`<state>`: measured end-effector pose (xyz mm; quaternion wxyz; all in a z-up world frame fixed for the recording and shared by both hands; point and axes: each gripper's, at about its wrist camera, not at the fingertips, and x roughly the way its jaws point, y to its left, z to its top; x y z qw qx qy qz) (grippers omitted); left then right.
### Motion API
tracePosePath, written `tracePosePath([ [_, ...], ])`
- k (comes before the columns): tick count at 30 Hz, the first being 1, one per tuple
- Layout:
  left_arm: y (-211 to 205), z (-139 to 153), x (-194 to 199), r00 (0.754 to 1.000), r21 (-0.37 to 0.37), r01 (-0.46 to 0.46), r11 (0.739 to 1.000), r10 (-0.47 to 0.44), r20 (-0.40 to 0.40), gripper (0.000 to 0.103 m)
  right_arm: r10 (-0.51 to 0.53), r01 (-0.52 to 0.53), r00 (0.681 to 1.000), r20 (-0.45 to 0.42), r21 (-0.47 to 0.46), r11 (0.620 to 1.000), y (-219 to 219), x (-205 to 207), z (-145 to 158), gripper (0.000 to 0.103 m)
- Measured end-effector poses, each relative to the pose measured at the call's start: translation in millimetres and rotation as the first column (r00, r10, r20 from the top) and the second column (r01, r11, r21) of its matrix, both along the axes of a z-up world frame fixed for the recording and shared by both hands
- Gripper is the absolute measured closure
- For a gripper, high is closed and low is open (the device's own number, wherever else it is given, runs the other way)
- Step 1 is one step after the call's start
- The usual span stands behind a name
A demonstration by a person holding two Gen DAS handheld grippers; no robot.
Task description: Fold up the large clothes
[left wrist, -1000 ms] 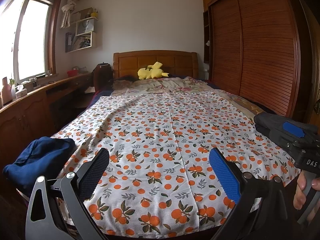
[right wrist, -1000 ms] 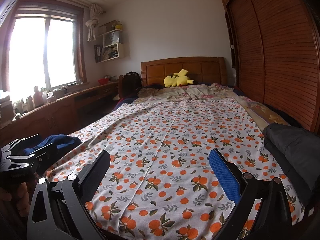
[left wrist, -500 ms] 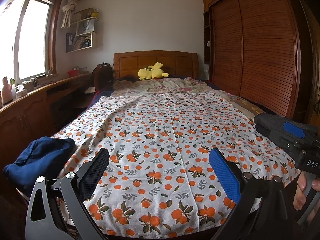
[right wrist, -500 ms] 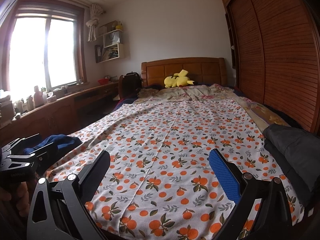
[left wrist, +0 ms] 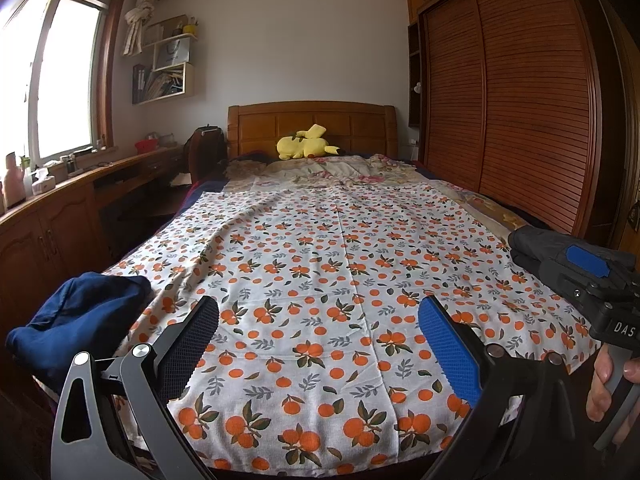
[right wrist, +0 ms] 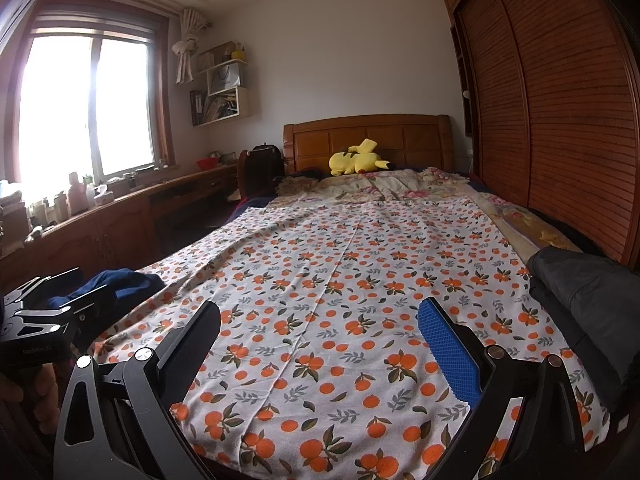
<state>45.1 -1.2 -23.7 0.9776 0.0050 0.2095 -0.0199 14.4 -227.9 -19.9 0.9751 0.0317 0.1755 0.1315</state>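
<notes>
A crumpled dark blue garment (left wrist: 76,316) lies at the bed's near left corner, also visible as the blue garment (right wrist: 120,282) in the right wrist view. A folded dark grey garment (right wrist: 588,300) rests on the near right edge, the same grey garment (left wrist: 536,246) partly behind the other tool in the left wrist view. My left gripper (left wrist: 318,344) hovers open over the foot of the bed, nothing between its fingers. My right gripper (right wrist: 320,344) is open too, empty, above the orange-print sheet (right wrist: 344,280).
The bed (left wrist: 332,248) fills the room's middle, with a wooden headboard (left wrist: 312,120) and a yellow plush toy (left wrist: 304,146) at the far end. A wardrobe with slatted doors (left wrist: 512,112) stands right. A low wooden counter (left wrist: 60,208) with bottles runs along the left under the window.
</notes>
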Motion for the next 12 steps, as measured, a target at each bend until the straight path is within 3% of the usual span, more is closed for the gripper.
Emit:
tracePosePath([
  [12,1.5,-0.9,-1.7,1.0,-0.003,0.0,1.0,0.0,0.002,0.002,-0.002,0.002,1.0,0.001,0.001,1.0,0.3,0.3,0.2,0.008],
])
